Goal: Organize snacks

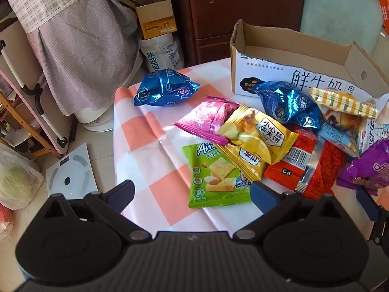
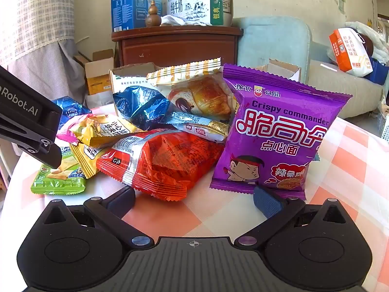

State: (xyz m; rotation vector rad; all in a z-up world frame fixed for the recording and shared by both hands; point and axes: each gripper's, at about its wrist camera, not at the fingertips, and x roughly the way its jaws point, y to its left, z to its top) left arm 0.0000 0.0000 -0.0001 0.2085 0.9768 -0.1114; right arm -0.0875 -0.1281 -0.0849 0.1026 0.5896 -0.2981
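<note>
Snacks lie heaped on the checked table [image 1: 145, 131] just in front of the open cardboard box [image 1: 291, 56]. Nearest the box are a blue foil bag [image 1: 289, 104] and a croissant packet [image 2: 199, 92]; further out sit yellow waffle packets [image 1: 257, 136], a pink packet [image 1: 206, 119], an orange-red bag [image 2: 158, 160] and a green cracker packet [image 1: 214, 172]. A second blue bag [image 1: 165, 88] lies apart, left of the box. A purple noodle bag [image 2: 274, 133] stands at the heap's right side. Left tongs [image 1: 192, 194] and right tongs [image 2: 194, 199] are both spread wide, grasping nothing.
</note>
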